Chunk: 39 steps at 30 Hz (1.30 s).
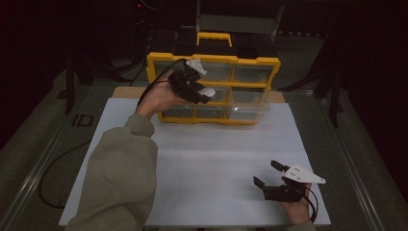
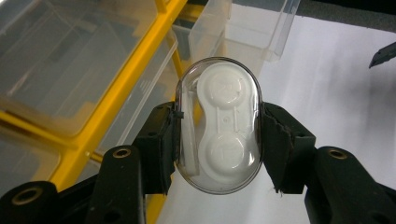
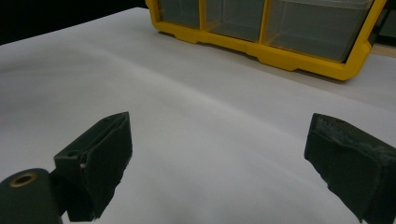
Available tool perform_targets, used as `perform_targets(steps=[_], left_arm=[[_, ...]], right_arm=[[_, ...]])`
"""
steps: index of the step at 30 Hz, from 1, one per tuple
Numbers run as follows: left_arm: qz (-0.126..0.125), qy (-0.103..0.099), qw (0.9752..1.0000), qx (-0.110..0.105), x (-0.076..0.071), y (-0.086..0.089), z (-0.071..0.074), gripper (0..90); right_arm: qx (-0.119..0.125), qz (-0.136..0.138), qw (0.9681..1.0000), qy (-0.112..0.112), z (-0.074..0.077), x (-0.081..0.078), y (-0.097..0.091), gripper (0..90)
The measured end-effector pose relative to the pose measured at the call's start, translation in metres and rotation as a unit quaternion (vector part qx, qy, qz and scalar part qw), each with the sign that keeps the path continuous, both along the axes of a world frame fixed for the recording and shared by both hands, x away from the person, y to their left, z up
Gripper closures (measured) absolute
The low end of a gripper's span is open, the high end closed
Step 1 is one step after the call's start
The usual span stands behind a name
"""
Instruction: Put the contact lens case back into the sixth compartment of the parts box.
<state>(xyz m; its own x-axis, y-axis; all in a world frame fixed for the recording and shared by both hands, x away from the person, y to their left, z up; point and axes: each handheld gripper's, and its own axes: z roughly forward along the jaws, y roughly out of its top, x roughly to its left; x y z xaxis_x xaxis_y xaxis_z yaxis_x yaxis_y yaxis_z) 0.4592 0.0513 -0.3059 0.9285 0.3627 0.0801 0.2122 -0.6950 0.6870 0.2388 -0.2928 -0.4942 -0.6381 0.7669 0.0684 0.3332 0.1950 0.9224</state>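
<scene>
Nearest the camera in the high view, at about 5 o'clock, the right claw (image 1: 268, 174) sits low over the white sheet (image 1: 207, 168) that covers the desk (image 1: 126, 91), held by a hand (image 1: 297, 208) at the sheet's near edge. Its 2 jaws stand wide apart with nothing between them, pointing toward 10 o'clock. In the right gripper view bare sheet runs between the jaws all the way up to the organizer, so that stretch is open room.

At 7 o'clock a sleeved forearm (image 1: 120, 178) crosses the left half of the sheet, rising toward 12 o'clock. Its hand carries the left claw (image 1: 204, 94) raised in front of the yellow organizer (image 1: 214, 89).

That claw is closed on a clear oval case (image 2: 219, 126) with a white 2-cup insert inside; the pads (image 2: 275, 149) press its 2 long sides, and the case stands on end between them.

Farthest, at 12 o'clock, the organizer stands upright at the sheet's far edge, with a yellow handle (image 1: 214, 37) on top. One clear drawer (image 1: 248, 101) at its right side is pulled forward, just right of the held case.
</scene>
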Motion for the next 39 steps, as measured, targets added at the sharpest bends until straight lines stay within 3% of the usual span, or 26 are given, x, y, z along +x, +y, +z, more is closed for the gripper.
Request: perform_targets(steps=[24, 39], left_arm=[[0.005, -0.007, 0.9997, -0.023, 0.006, -0.026, 0.005, 49.4], [-0.01, -0.005, 0.9998, -0.016, 0.007, -0.052, 0.002, 49.3]], right_arm=[[0.003, 0.003, 1.0, -0.003, 0.001, -0.001, 0.001, 7.6], [0.004, 0.004, 1.0, -0.004, 0.002, -0.001, 0.001, 7.6]])
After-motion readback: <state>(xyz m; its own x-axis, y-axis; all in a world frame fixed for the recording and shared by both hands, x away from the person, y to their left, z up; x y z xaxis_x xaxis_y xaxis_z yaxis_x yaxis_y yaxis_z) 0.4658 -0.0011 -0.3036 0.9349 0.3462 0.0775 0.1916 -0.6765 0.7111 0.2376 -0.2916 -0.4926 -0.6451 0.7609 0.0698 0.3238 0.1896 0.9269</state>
